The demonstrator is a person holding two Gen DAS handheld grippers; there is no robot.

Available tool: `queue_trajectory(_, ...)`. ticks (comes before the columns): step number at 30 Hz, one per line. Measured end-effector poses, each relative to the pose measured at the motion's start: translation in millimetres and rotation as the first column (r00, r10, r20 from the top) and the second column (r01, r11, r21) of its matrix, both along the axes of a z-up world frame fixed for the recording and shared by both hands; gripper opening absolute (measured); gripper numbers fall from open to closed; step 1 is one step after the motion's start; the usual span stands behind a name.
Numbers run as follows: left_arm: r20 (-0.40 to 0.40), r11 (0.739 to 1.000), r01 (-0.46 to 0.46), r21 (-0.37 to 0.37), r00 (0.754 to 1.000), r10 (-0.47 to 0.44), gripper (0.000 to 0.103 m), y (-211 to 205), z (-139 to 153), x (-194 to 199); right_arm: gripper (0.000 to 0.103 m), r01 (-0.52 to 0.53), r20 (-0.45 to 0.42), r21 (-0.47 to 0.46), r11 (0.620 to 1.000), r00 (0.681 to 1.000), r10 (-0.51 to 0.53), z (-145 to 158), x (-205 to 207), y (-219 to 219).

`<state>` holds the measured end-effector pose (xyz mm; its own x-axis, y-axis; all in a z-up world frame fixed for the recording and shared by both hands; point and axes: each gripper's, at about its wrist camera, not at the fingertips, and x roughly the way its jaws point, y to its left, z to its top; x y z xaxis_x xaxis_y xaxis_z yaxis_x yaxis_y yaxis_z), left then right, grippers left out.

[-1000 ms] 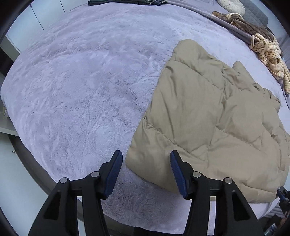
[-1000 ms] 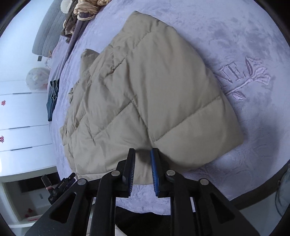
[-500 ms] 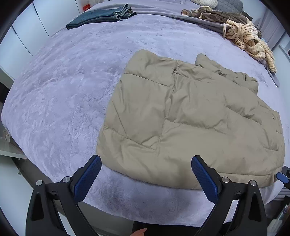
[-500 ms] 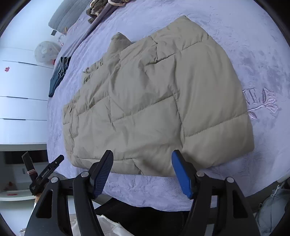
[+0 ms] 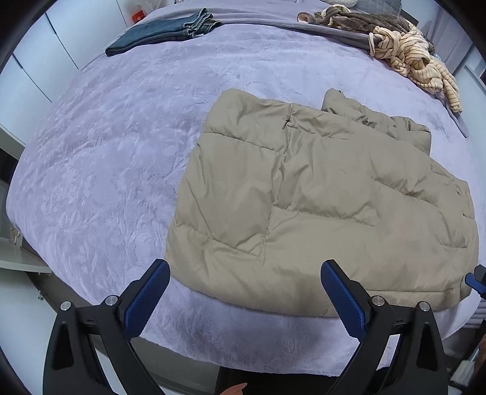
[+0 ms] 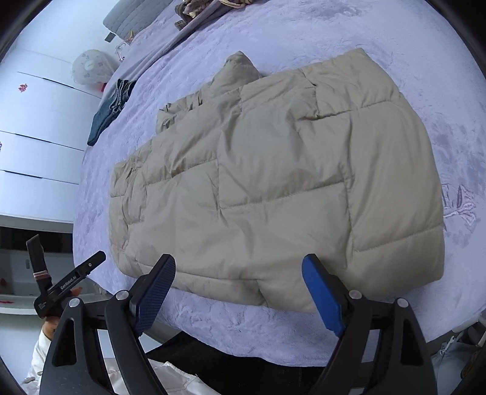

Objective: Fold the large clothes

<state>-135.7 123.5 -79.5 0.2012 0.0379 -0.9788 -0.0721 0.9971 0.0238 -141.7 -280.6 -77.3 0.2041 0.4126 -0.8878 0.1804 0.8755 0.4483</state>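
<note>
A beige quilted puffer jacket (image 5: 319,200) lies folded flat near the front edge of a lavender bed (image 5: 121,152). It also shows in the right wrist view (image 6: 273,188). My left gripper (image 5: 244,273) is wide open and empty, held back above the jacket's near edge. My right gripper (image 6: 238,267) is wide open and empty, also above the jacket's near edge. The left gripper's body (image 6: 60,288) shows at the lower left of the right wrist view.
Folded blue jeans (image 5: 164,30) lie at the bed's far left. A striped cream garment (image 5: 416,57) and a brown one (image 5: 355,18) are heaped at the far right. White cabinets (image 6: 33,145) stand beside the bed. An embroidered motif (image 6: 461,203) is right of the jacket.
Both grippers have opened wide and pulled back from the jacket's near edge. The right one was nearly shut at the hem a second ago. The jacket now lies flat.
</note>
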Motion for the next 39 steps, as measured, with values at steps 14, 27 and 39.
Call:
queue_trajectory(14,-0.039,0.992,0.121,-0.035,0.992,-0.122,0.1,47.8,-26.1,60.0,0.088,0.043,-0.033,-0.032,0.999,0.998,-0.044,-11.1,30.0,78.9)
queue_trajectory(27,-0.099,0.984,0.155,-0.089,0.982,-0.164,0.1,55.5,-56.6,79.2,0.103,0.059,-0.031,-0.044,0.997,0.998,-0.06,-21.1,53.6,115.9)
queue_trajectory(39,-0.111,0.975,0.177,-0.138,0.975,-0.193,0.1,75.5,-73.5,95.0,0.103,0.079,-0.165,-0.081,0.994,0.982,-0.091,-56.6,79.0,126.7)
